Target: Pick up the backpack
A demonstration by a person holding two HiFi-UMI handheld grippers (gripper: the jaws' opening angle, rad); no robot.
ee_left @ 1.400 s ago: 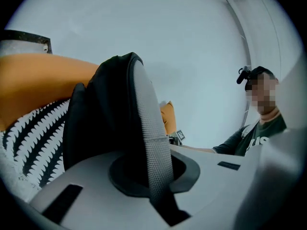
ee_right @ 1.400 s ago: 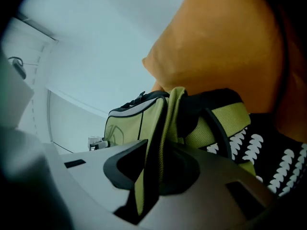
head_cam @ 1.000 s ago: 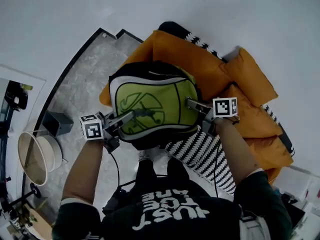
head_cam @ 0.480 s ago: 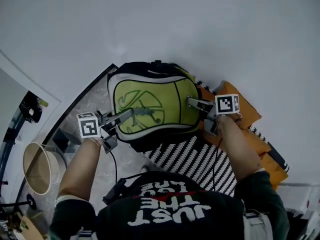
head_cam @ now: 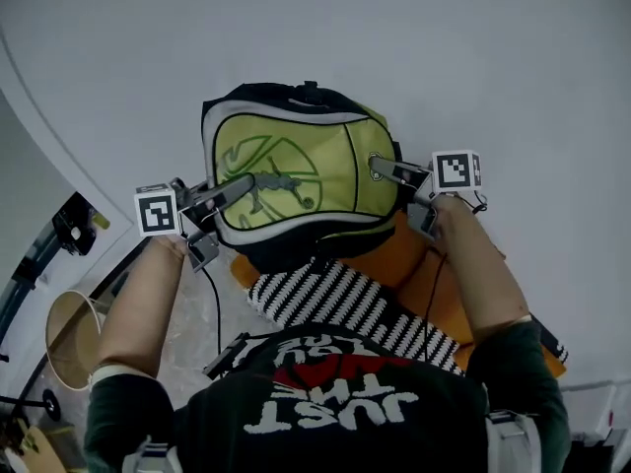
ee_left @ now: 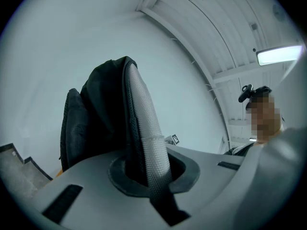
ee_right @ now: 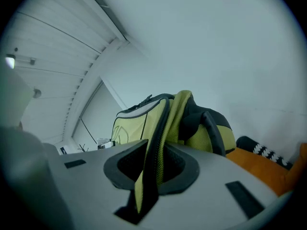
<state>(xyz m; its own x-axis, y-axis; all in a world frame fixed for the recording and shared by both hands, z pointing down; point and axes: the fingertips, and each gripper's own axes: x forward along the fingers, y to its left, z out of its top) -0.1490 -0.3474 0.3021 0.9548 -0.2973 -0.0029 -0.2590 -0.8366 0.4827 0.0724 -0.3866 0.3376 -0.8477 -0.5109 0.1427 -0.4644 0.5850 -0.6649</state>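
A green and black backpack (head_cam: 296, 180) hangs in the air in front of me, held up by both grippers against a white wall. My left gripper (head_cam: 245, 181) is shut on its grey mesh strap (ee_left: 144, 123) at the pack's left side. My right gripper (head_cam: 379, 165) is shut on a green and black strap (ee_right: 156, 162) at the pack's right side. The right gripper view shows the backpack (ee_right: 139, 123) from the side. In the left gripper view, the dark back of the pack (ee_left: 91, 123) rises beyond the jaws.
An orange sofa (head_cam: 434, 274) with a black-and-white striped cushion (head_cam: 335, 299) lies below the pack. A round tan basket (head_cam: 64, 348) stands on the floor at the lower left. A white wall fills the top of the head view.
Both grippers have risen with the backpack between them. The pack has come up off the orange sofa and now hangs above it in front of the wall.
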